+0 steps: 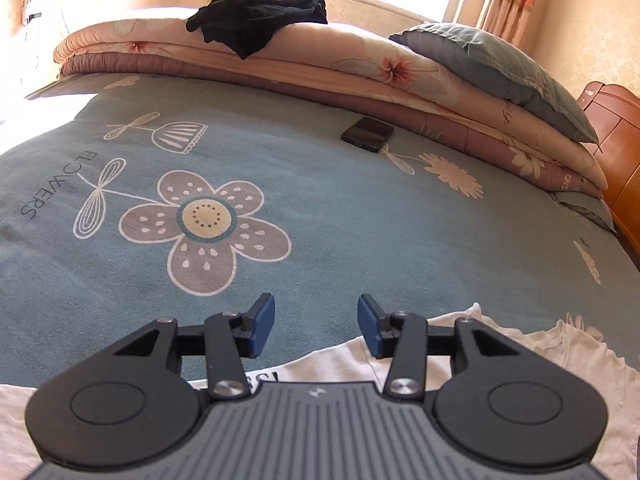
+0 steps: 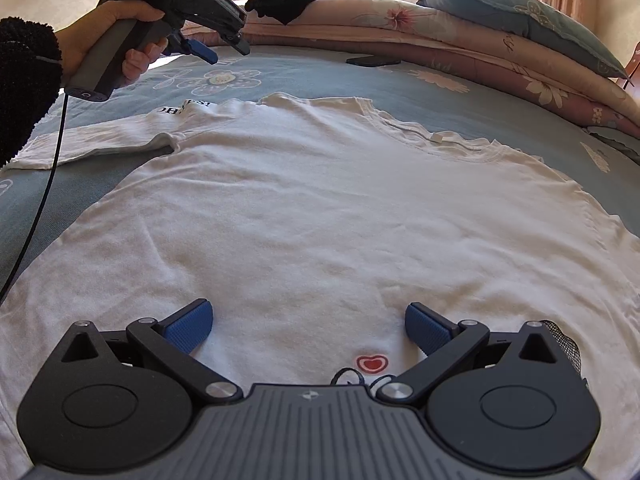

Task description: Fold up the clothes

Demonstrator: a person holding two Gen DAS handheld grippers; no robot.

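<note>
while white t-shirt (image 2: 320,208) lies flat on blue bedspread (image 1: 360,220) mid-frame, right gripper (image 2: 308,326) hovers over its lower part, jaws wide apart, empty; left gripper (image 2: 226,50) upper left, beyond sleeve, jaws parted, empty.

Both grippers are showing black linkage arms with silver pivot screws, round black housings and a grey ribbed body bearing a small white mark. The left gripper (image 1: 316,326) and right gripper (image 2: 308,330) are wearing textured blue pads. A fuzzy black sleeve (image 2: 24,80) is covering the wrist; a thin black cable (image 2: 48,184) is hanging, probably from the grey handle.
</note>
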